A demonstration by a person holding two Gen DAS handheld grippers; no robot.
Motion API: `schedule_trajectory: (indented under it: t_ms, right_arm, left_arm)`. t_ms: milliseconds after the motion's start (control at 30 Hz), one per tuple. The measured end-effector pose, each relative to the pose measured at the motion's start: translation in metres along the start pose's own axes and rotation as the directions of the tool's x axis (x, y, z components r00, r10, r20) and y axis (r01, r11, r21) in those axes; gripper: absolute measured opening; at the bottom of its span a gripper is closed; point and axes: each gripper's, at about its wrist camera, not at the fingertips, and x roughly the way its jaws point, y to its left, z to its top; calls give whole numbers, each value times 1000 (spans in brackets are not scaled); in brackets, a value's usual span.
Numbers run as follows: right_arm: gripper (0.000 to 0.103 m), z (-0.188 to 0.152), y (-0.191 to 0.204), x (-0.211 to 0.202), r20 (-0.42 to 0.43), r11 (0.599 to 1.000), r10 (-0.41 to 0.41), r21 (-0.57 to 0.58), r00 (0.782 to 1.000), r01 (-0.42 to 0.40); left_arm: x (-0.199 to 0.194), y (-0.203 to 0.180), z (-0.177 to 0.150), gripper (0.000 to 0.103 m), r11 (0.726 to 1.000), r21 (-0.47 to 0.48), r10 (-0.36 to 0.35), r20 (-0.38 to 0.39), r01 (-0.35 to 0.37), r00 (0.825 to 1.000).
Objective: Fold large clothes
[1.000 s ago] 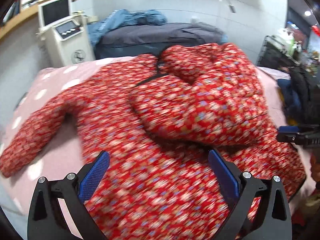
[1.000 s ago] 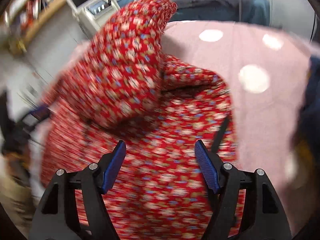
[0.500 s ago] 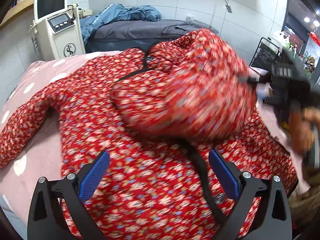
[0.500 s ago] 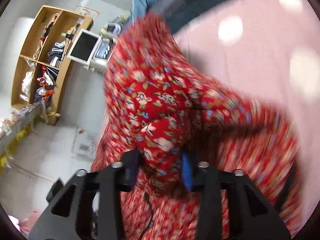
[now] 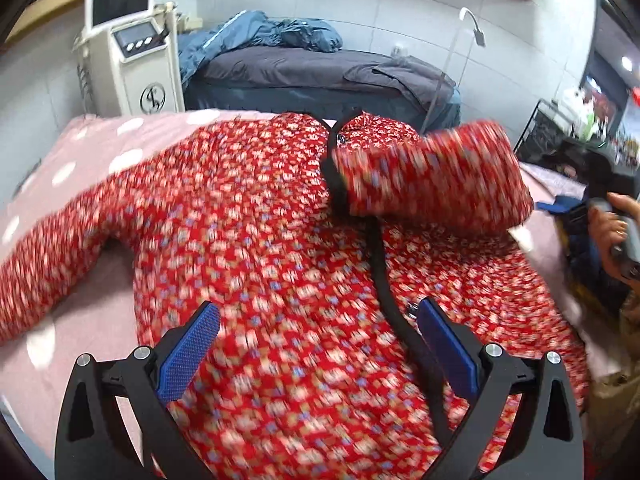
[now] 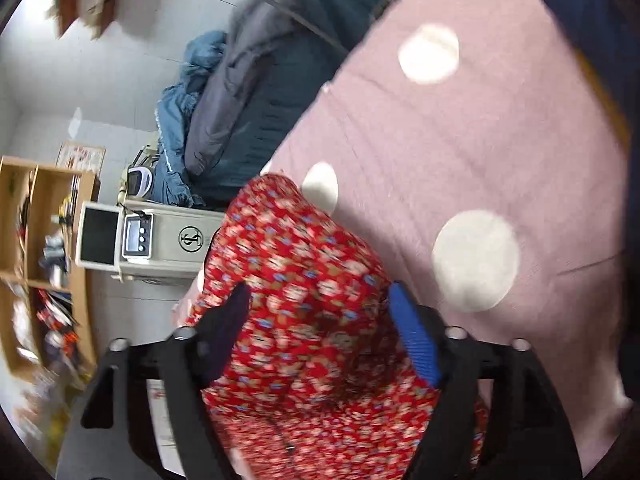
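Red floral coat (image 6: 312,280) between jaws (just opened) of right gripper (image 6: 320,332).

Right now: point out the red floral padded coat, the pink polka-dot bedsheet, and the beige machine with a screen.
Red floral padded coat (image 5: 256,240): left wrist view, front panel.
Pink polka-dot bedsheet (image 6: 480,152): right wrist view, bare fabric between dots.
Beige machine with a screen (image 5: 132,68): left wrist view, body below control panel.

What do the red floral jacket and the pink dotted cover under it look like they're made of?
Red floral jacket: looks like padded, matte woven fabric, judging by its puffy sleeve and soft creases; the blur leaves the weave unclear. Pink dotted cover: soft, matte cloth, possibly fleece or brushed cotton, with faint fold lines.
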Motion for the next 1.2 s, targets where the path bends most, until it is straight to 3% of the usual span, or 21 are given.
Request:
schedule_trajectory:
  t_ms: [100,200,267,333,400,467,500,567,633,733,833,933,1067,1100,1133,1200]
  right_arm:
    - [77,-15,30,-17,51,991,16,-136,999,-9]
    - [82,-27,45,-36,101,961,-29,-270,994,56]
    - [82,-55,45,-56,103,916,-63,-388,993,98]
    - [82,-79,42,-66,110,860,-95,-492,989,137]
    - [82,-111,32,-78,115,792,-132,-586,984,175]
    - [82,-133,21,-81,111,750,-162,-632,981,195]
    - [82,-143,14,-82,100,735,-179,-648,979,201]
    - [82,-157,5,-84,93,715,-197,-668,976,208]
    - [82,-168,2,-90,114,689,-196,-690,974,220]
    - [82,-178,2,-104,162,649,-195,-718,967,251]
    - [82,-180,4,-107,166,639,-194,-727,967,253]
    - [82,-178,5,-106,155,662,-180,-711,971,236]
    - [82,-182,8,-99,129,672,-183,-707,975,220]
    - [82,-185,9,-97,122,670,-183,-710,976,215]
    - [82,-188,10,-95,113,666,-184,-717,977,208]
    - [82,-193,11,-92,101,656,-196,-726,975,207]
  left_arm:
    - [16,-7,9,97,995,97,35,13,-37,999]
    - [49,-24,17,97,964,256,79,-20,-71,997]
    - [66,-40,17,97,926,365,116,-29,-97,993]
    - [81,-60,17,97,860,487,172,2,-151,985]
    - [91,-74,21,97,817,547,195,38,-184,980]
    - [101,-85,31,97,800,568,196,55,-192,979]
    - [106,-87,37,92,800,570,192,57,-189,980]
    - [109,-91,52,69,817,553,167,47,-165,985]
    - [110,-92,69,28,853,512,120,-12,-97,993]
    - [88,-96,92,24,900,435,44,-21,-30,999]
    - [47,-89,121,23,940,340,25,35,-36,999]
    - [-2,-66,153,23,988,146,-63,36,57,997]
    - [-20,-22,172,32,987,-107,-126,-80,117,989]
    - [-16,-11,170,43,991,-119,-70,-87,59,994]
    - [-7,-2,171,64,992,-113,37,-103,-48,994]
    - [13,21,158,85,968,-145,182,-166,-207,969]
